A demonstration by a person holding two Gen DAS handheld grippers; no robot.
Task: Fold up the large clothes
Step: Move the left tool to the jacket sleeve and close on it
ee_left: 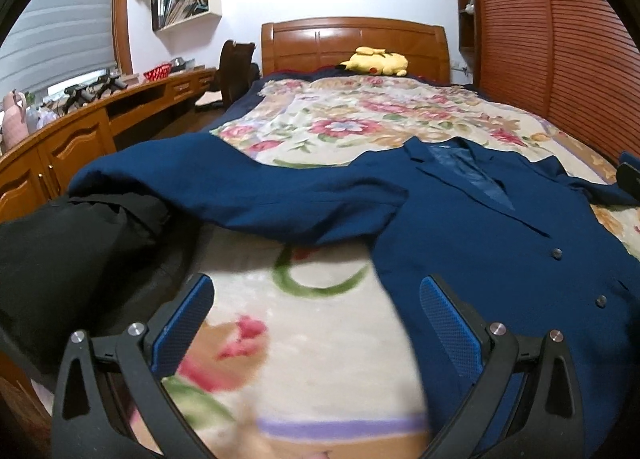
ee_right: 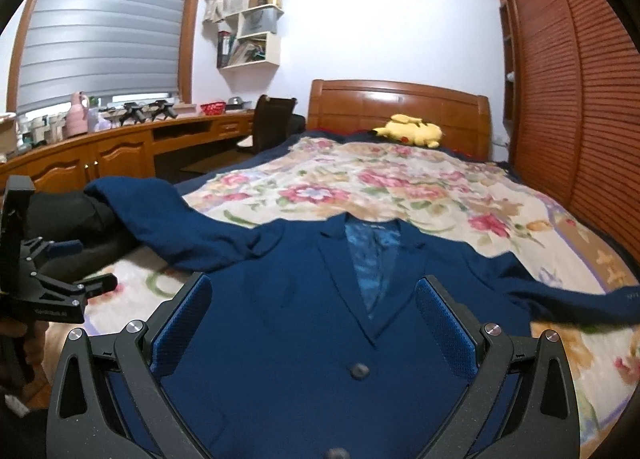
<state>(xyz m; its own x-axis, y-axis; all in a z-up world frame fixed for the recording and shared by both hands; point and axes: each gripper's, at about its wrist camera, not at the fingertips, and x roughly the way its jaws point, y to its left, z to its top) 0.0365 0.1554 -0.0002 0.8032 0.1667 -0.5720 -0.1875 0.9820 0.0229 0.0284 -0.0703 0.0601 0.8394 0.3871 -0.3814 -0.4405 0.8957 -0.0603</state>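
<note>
A dark blue suit jacket [ee_left: 472, 219] [ee_right: 304, 299] lies face up on the bed's floral blanket [ee_left: 360, 115] [ee_right: 380, 183], lapels and shiny lining showing, both sleeves spread out sideways. My left gripper [ee_left: 316, 299] hovers open over the blanket beside the jacket's left edge, below the left sleeve [ee_left: 224, 187]. My right gripper [ee_right: 312, 299] hangs open above the jacket's chest, a button [ee_right: 359, 371] between its fingers. The left gripper [ee_right: 60, 287] also appears at the left edge of the right wrist view. Neither holds anything.
A black garment [ee_left: 76, 251] is heaped at the bed's left edge, under the left sleeve's end. A yellow plush toy [ee_left: 378, 61] lies by the wooden headboard [ee_left: 352, 39]. A wooden desk [ee_left: 92, 127] runs along the left; slatted wardrobe doors [ee_left: 560, 59] stand on the right.
</note>
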